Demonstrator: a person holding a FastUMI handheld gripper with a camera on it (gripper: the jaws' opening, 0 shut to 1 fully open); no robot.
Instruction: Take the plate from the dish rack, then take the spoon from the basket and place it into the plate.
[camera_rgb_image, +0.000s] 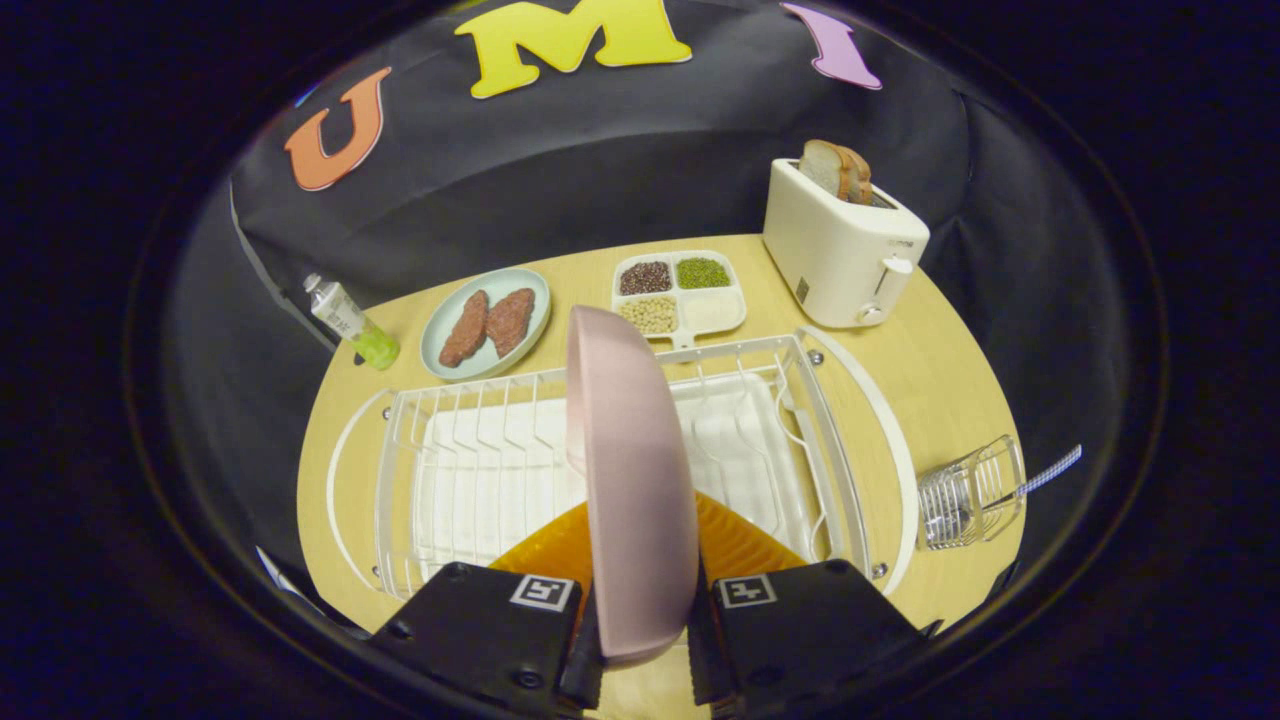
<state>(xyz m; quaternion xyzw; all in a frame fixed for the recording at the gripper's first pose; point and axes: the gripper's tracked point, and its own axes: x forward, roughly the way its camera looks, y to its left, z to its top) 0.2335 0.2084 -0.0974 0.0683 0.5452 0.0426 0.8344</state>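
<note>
Gripper view. Your gripper (645, 640) had its jaws clenched on the lower rim of the pink plate (630, 480), one finger pressing each face, so the plate stood on edge between them, rising over the white dish rack (480, 470). The rack sat on the wooden bench (930, 350) just ahead of the jaws (an orange ribbed item (740, 545) lay at its near end, partly hidden by the plate). Beside the rack, on its toaster side, the wire basket (965, 495) held the spoon (1045, 480), whose handle stuck out away from the rack. Beyond the rack you had a plate of two meat pieces (488, 322), a four-part tray of grains (678, 292), a bottle (350, 322) and a toaster (840, 250) with bread in its slot.
</note>
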